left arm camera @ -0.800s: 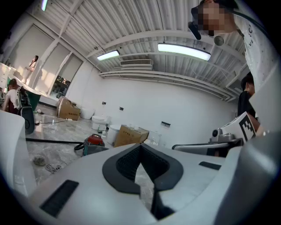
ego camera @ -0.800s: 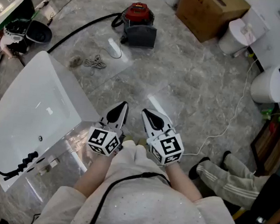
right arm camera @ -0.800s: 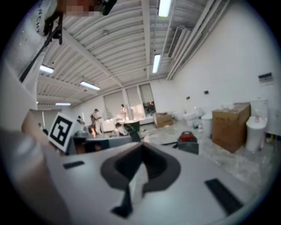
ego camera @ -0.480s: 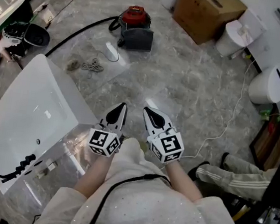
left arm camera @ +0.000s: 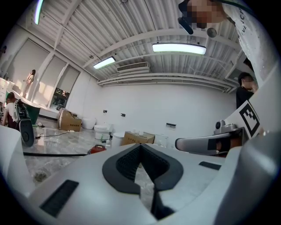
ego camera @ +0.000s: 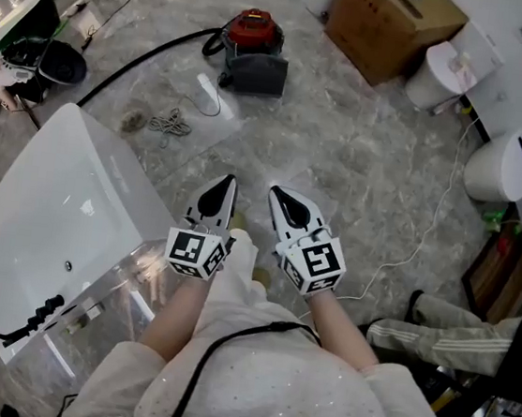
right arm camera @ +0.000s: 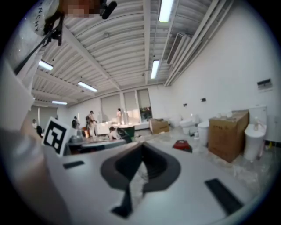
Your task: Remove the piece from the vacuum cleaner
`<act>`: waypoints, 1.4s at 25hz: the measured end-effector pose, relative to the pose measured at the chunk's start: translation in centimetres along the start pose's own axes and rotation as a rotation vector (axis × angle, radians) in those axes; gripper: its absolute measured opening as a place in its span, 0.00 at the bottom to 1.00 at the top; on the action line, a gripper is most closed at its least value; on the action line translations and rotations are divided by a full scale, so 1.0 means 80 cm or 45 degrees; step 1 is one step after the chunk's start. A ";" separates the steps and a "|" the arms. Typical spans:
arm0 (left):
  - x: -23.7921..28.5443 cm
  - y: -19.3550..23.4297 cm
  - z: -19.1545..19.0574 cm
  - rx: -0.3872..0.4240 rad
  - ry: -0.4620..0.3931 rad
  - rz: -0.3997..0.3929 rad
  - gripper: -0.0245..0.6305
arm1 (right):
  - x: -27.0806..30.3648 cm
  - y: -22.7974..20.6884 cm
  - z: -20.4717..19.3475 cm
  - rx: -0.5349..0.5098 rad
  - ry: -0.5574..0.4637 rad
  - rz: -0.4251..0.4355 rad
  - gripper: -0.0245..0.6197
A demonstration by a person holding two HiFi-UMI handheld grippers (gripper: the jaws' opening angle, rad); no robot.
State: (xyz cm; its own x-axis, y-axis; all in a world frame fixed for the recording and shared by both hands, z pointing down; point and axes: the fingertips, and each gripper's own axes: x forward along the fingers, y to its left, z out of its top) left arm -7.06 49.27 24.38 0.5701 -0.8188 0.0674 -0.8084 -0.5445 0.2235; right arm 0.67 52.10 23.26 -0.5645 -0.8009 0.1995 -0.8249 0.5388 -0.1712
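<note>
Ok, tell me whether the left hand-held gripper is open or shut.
Shut. The left hand-held gripper has its jaw tips together in its own view, nothing between them.

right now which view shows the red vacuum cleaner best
Head view: the vacuum cleaner shows whole and unblocked from above. Both gripper views catch only a small red patch of it, low and far off, and in the left one it is partly hidden.
</note>
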 end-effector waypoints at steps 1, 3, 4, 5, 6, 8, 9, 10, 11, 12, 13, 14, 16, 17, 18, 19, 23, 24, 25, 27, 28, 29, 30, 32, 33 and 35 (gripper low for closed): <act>0.010 0.007 0.002 0.001 0.000 0.005 0.07 | 0.010 -0.007 0.005 0.008 -0.006 -0.002 0.06; 0.028 0.020 0.007 0.003 0.002 0.007 0.07 | 0.032 -0.021 0.014 0.021 -0.013 0.003 0.06; 0.037 0.027 0.009 0.003 0.006 0.006 0.07 | 0.044 -0.027 0.016 0.025 -0.009 0.008 0.06; 0.045 0.036 0.009 0.005 0.012 0.007 0.07 | 0.057 -0.033 0.018 0.030 -0.004 0.011 0.06; 0.053 0.046 0.011 0.006 0.017 0.011 0.07 | 0.069 -0.038 0.019 0.035 0.000 0.014 0.06; 0.070 0.066 0.016 0.009 0.019 0.018 0.07 | 0.093 -0.049 0.026 0.041 -0.001 0.019 0.06; 0.080 0.075 0.019 0.009 0.018 0.021 0.07 | 0.105 -0.055 0.030 0.041 -0.003 0.019 0.06; 0.090 0.084 0.023 0.009 0.017 0.021 0.07 | 0.116 -0.061 0.034 0.041 -0.005 0.018 0.06; 0.099 0.093 0.025 0.010 0.018 0.020 0.07 | 0.128 -0.067 0.038 0.042 -0.005 0.016 0.06; 0.109 0.101 0.027 0.012 0.021 0.018 0.07 | 0.139 -0.073 0.042 0.043 -0.005 0.015 0.06; 0.118 0.108 0.029 0.016 0.024 0.014 0.07 | 0.151 -0.078 0.045 0.045 -0.004 0.015 0.06; 0.127 0.114 0.029 0.020 0.028 0.009 0.07 | 0.161 -0.083 0.047 0.046 -0.003 0.016 0.06; 0.142 0.127 0.030 0.021 0.036 -0.001 0.07 | 0.181 -0.092 0.050 0.049 0.001 0.013 0.06; 0.149 0.133 0.031 0.019 0.039 -0.004 0.07 | 0.191 -0.096 0.051 0.052 0.004 0.011 0.06; 0.156 0.140 0.031 0.018 0.043 -0.007 0.07 | 0.200 -0.100 0.053 0.054 0.006 0.010 0.06; 0.163 0.146 0.032 0.015 0.046 -0.010 0.07 | 0.209 -0.103 0.054 0.054 0.009 0.009 0.06; 0.185 0.167 0.032 -0.001 0.055 -0.028 0.07 | 0.238 -0.118 0.057 0.061 0.018 -0.002 0.06; 0.190 0.170 0.031 -0.001 0.060 -0.035 0.07 | 0.244 -0.121 0.057 0.065 0.019 -0.005 0.06; 0.194 0.173 0.028 -0.003 0.067 -0.041 0.07 | 0.249 -0.124 0.057 0.069 0.021 -0.006 0.06; 0.203 0.179 0.022 -0.012 0.082 -0.043 0.07 | 0.257 -0.130 0.056 0.072 0.031 -0.005 0.06; 0.206 0.183 0.019 -0.018 0.089 -0.041 0.07 | 0.261 -0.133 0.055 0.073 0.039 -0.002 0.06; 0.210 0.185 0.017 -0.024 0.095 -0.039 0.07 | 0.263 -0.136 0.053 0.075 0.047 -0.001 0.06; 0.213 0.187 0.016 -0.029 0.098 -0.038 0.07 | 0.266 -0.139 0.051 0.078 0.055 0.000 0.06; 0.222 0.191 0.013 -0.035 0.100 -0.034 0.07 | 0.272 -0.149 0.048 0.088 0.066 0.000 0.06; 0.228 0.195 0.012 -0.036 0.100 -0.030 0.07 | 0.278 -0.155 0.046 0.094 0.070 0.003 0.06; 0.243 0.207 0.010 -0.042 0.102 -0.013 0.07 | 0.293 -0.167 0.043 0.099 0.080 0.016 0.06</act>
State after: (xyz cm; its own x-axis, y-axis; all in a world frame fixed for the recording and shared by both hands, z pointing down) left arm -9.49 24.19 28.65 0.5896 -0.7951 0.1423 -0.7978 -0.5458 0.2561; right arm -1.49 25.22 26.91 -0.5779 -0.7748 0.2564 -0.8141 0.5250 -0.2481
